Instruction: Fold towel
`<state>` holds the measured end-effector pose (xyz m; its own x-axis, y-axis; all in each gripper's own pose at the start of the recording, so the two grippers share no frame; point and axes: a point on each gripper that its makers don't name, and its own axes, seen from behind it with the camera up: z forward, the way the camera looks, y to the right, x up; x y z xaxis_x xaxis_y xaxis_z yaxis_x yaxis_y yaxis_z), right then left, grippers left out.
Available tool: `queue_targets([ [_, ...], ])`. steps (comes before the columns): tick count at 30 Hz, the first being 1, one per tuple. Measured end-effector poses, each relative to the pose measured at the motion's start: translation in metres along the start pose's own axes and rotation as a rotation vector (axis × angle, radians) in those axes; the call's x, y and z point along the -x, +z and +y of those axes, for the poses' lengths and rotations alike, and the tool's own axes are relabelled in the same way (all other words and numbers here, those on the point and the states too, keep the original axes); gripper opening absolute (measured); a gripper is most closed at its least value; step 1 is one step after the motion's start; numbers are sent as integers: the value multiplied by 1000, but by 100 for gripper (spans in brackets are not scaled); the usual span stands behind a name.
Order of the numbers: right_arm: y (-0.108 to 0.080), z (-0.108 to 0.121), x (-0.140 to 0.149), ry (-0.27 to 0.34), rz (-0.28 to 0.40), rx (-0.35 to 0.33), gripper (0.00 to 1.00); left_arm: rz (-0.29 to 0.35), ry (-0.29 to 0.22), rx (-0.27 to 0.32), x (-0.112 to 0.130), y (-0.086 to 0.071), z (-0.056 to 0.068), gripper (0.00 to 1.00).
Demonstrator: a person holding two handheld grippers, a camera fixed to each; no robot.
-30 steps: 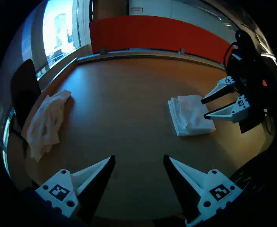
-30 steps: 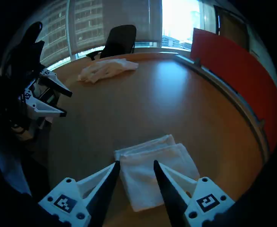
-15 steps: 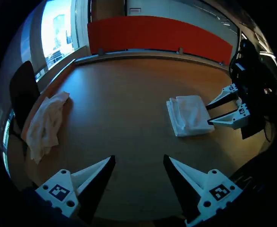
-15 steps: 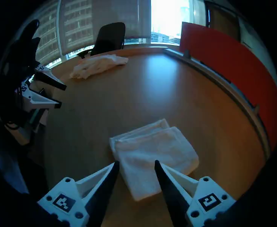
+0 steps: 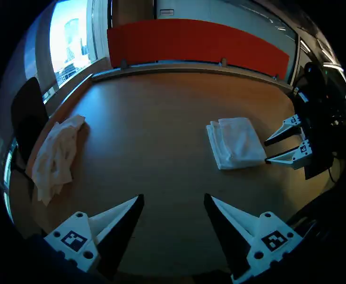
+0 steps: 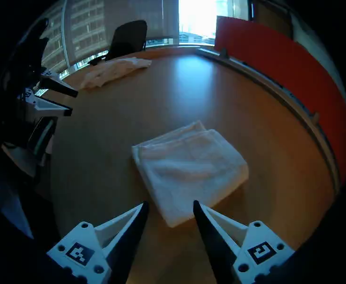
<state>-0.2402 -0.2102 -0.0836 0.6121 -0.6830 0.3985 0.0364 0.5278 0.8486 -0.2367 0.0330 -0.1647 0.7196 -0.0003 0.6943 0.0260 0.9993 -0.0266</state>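
Folded towel [image 6: 189, 168]: lies flat on the worktop [image 6: 125, 156] at the centre of the right gripper view, a compact white rectangle of several layers. Its near corner points toward the right tool [image 6: 169, 208] and sits just ahead of the tips, not between them.

Right tool: fingers moderately apart, holding nothing. Left tool [image 5: 173, 199]: fingers wide apart, holding nothing, low in the left gripper view and well apart from the towel.

Handling, by judgement: the cloth looks soft, light and limp. It will sag and unfold if lifted by one layer, and it may slide on the smooth wood. Any further grip is best taken at a corner or along the stacked open edges at the upper left of the bundle, pinching all layers together.

Second item: a crumpled cloth [image 5: 55, 154] lies at the left edge of the left gripper view, near a chair [image 5: 26, 118]. It appears unfolded.

Not determinable: the number of layers, which edges are folds, and the far underside of the bundle. The lower right of the left gripper view is too dark to read.
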Motion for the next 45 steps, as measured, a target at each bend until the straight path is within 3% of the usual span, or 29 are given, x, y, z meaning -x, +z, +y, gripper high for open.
queue_targets([
  [11, 6, -1, 32, 31, -57, 19, 66, -3, 1, 2, 1, 1, 2, 94],
  [22, 13, 2, 37, 57, -62, 41, 47, -2, 1, 1, 1, 1, 3, 94],
  [28, 14, 6, 37, 74, -59, 55, 32, -1, 1, 0, 1, 2, 3, 94],
  [34, 13, 4, 37, 73, -58, 54, 7, 0, 2, 0, 0, 1, 2, 94],
  [45, 4, 6, 25, 50, -38, 58, 4, 5, 6, 3, 0, 2, 1, 94],
])
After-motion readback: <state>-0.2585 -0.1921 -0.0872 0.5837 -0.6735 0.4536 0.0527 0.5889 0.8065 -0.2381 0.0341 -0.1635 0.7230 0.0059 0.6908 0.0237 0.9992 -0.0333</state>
